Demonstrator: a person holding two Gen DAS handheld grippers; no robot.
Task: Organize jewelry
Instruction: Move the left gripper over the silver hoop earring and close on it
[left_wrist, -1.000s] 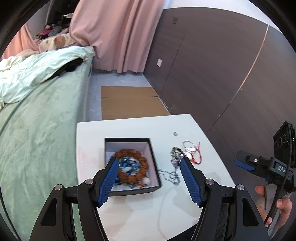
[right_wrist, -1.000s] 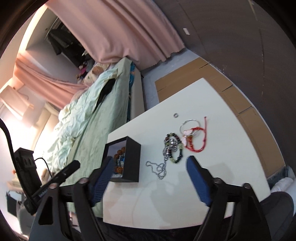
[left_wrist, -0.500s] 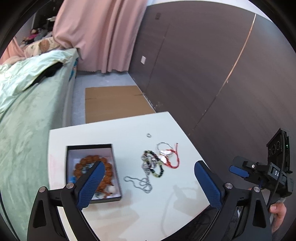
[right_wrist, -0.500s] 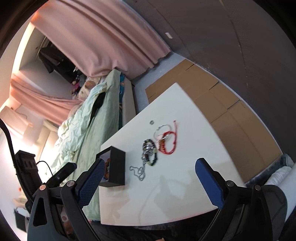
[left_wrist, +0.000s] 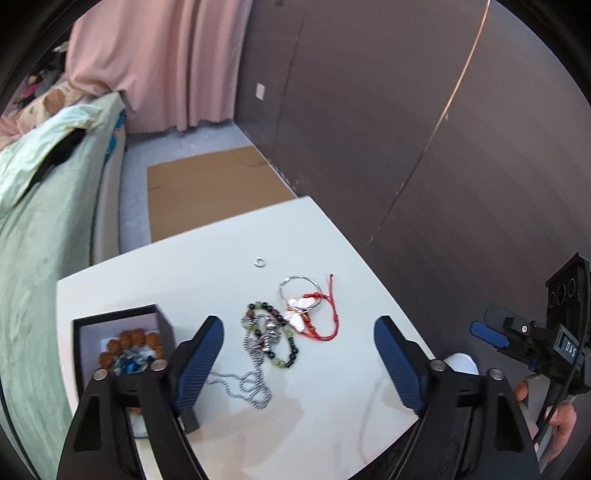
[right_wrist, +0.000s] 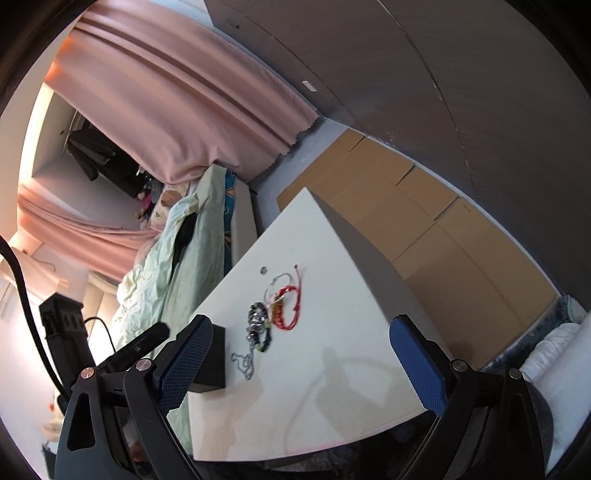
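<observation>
On a white table (left_wrist: 207, 266) stands a black open box (left_wrist: 118, 325) holding a brown bead bracelet (left_wrist: 133, 341) and blue beads. Right of it lie a silver chain (left_wrist: 251, 380), a dark bead bracelet (left_wrist: 286, 356), a red cord bracelet (left_wrist: 325, 314) with a pale butterfly charm, a silver hoop (left_wrist: 299, 282) and a small ring (left_wrist: 259, 262). My left gripper (left_wrist: 295, 354) is open and empty above the chain and bracelets. My right gripper (right_wrist: 301, 354) is open and empty above the table's near side; the jewelry (right_wrist: 273, 314) lies beyond it.
A bed with pale green bedding (left_wrist: 40, 221) runs along the table's left side. Flattened cardboard (left_wrist: 207, 184) lies on the floor behind the table. A dark panelled wall (left_wrist: 406, 129) stands to the right, pink curtains (left_wrist: 159, 62) behind.
My left gripper has swung right, from over the box to over the loose jewelry, and opened wider. My right gripper has pulled back and opened wider.
</observation>
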